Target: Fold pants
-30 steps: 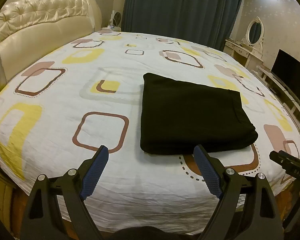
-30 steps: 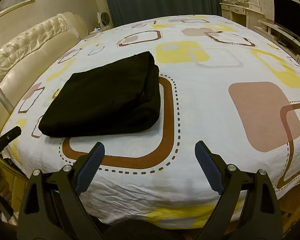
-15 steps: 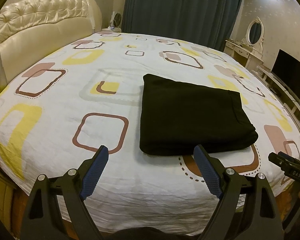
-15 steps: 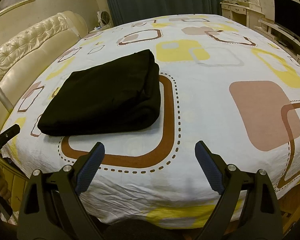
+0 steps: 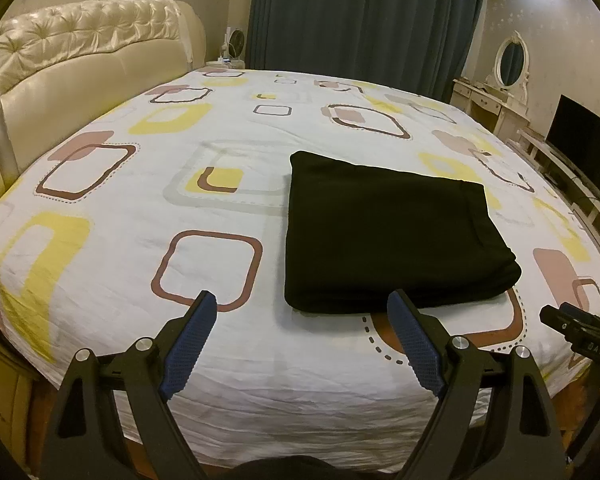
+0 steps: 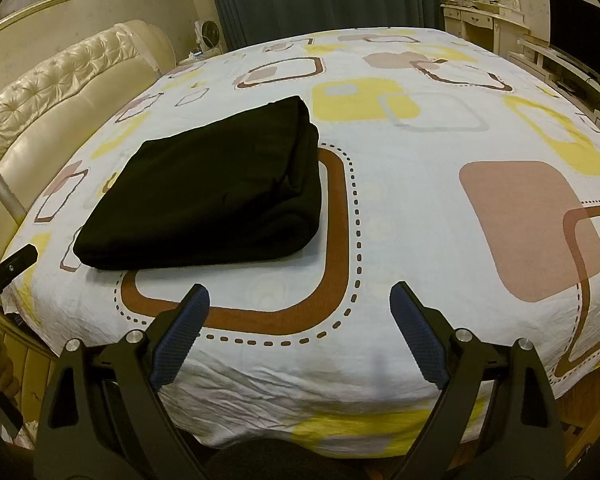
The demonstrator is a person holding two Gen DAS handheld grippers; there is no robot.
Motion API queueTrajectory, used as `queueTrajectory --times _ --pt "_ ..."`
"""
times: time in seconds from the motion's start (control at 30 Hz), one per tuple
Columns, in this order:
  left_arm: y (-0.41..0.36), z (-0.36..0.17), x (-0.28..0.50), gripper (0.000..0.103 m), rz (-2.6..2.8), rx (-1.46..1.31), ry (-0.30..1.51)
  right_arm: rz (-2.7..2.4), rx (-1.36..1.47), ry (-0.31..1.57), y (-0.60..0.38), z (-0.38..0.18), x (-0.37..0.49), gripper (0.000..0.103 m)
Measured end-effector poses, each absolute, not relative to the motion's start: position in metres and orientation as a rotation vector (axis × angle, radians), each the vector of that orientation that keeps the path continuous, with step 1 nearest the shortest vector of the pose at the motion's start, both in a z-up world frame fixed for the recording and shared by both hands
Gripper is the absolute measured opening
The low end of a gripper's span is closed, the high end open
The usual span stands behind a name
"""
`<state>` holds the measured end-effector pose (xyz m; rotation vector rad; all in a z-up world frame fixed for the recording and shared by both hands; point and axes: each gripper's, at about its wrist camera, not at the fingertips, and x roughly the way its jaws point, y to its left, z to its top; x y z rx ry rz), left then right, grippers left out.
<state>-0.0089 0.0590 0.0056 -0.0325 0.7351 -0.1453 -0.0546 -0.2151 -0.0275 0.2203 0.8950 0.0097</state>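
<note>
- One bed [image 5: 228, 360] with a white sheet printed in brown and yellow squares fills both views.
- Black pants [image 5: 388, 236], folded into a thick rectangle, lie on the sheet near its front edge, right of centre in the left wrist view.
- Left gripper [image 5: 302, 320] hangs spread wide and empty, just short of the pants.
- Right gripper [image 6: 300, 312] is likewise spread and empty, nearer than the pants and apart from them.

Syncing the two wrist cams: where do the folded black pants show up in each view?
Left wrist: folded black pants lie right of centre, just beyond the right fingertip of the open left gripper.
Right wrist: the pants lie left of centre, beyond the left fingertip of the open right gripper.
Shared landmark: the brown dotted-outline square printed on the bedsheet, under the pants' near edge.
</note>
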Motion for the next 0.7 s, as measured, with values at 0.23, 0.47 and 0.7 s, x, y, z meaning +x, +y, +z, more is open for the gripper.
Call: queueTrajectory --times 0.23,0.47,0.7 --pt "0.0578 0.0063 -0.0101 0.086 -0.143 -0.033 0.728 0.013 0.222 0.902 -0.2163 -0.0293 -0.0543 0.092" --pt "0.0566 0.0051 -0.0091 0.086 -0.129 -0.027 0.742 0.013 0.222 0.904 -0.2162 -0.0297 -0.0544 0.092" --pt "0.0548 0.0051 -0.0098 0.086 -0.121 -0.008 0.745 0.019 0.227 0.917 -0.2177 -0.0330 -0.0529 0.092"
